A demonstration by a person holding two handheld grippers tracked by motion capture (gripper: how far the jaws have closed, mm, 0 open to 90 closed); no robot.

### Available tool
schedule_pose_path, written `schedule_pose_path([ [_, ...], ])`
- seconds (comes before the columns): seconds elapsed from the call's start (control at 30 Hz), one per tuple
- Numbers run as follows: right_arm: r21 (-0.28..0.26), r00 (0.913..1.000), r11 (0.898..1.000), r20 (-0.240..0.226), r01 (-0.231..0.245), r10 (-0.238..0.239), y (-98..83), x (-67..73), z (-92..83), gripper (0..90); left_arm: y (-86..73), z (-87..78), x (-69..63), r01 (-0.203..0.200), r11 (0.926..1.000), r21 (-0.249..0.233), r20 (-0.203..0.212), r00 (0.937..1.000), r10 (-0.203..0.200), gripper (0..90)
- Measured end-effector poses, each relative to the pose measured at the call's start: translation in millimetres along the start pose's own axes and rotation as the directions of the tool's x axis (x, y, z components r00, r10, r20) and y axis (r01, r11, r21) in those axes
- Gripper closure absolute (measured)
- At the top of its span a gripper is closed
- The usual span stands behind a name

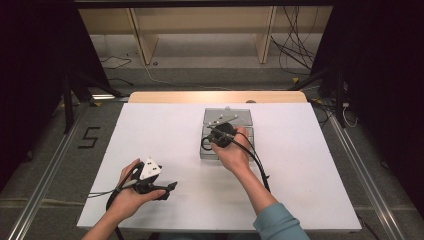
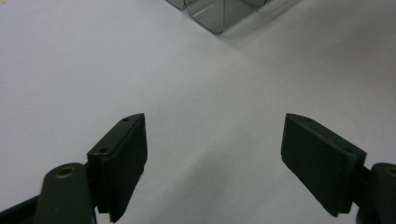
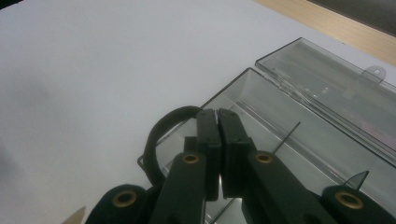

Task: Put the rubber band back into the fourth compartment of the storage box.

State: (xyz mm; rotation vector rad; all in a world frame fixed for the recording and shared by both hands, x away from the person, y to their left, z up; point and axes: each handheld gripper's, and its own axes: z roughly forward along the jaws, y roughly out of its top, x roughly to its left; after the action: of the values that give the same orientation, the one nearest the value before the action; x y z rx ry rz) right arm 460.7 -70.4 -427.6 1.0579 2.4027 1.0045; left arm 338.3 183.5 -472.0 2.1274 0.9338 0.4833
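A clear plastic box [image 1: 206,153] lies open at the middle of the white table, its lid [image 1: 228,117] folded back on the far side. My right gripper [image 1: 212,133] hovers over the box's left end. In the right gripper view, this gripper [image 3: 217,114] is shut on a black loop-shaped band [image 3: 152,140] that curls out to the left above the box [image 3: 299,154] and near its lid [image 3: 327,79]. The band [image 1: 204,145] hangs at the box's left edge. My left gripper [image 1: 169,190] rests open near the front left, nothing between its fingers [image 2: 123,158], with a box corner [image 2: 212,16] ahead.
A white sheet [image 1: 165,130] covers the table, with a wooden strip [image 1: 215,97] along the far edge. Cables [image 1: 257,160] trail from both grippers toward the person. Wooden frames and loose wires [image 1: 295,47] stand on the floor beyond the table.
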Motion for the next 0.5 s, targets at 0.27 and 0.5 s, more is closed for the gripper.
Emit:
schedule_pose_path([
  [0.27, 0.003, 0.9999, 1.000, 0.012, 0.000, 0.000, 1.1, -2.2, 2.5, 89.1, 0.0, -0.1, -0.2, -0.002, 1.0000, 0.002, 0.001, 1.0000, 0.002, 22.4],
  [0.5, 0.008, 0.9998, 1.000, 0.021, 0.005, -0.005, 0.9, -4.6, 5.7, 89.1, -0.1, 0.3, -0.5, -0.001, 1.0000, 0.002, 0.000, 1.0000, 0.001, 22.4],
])
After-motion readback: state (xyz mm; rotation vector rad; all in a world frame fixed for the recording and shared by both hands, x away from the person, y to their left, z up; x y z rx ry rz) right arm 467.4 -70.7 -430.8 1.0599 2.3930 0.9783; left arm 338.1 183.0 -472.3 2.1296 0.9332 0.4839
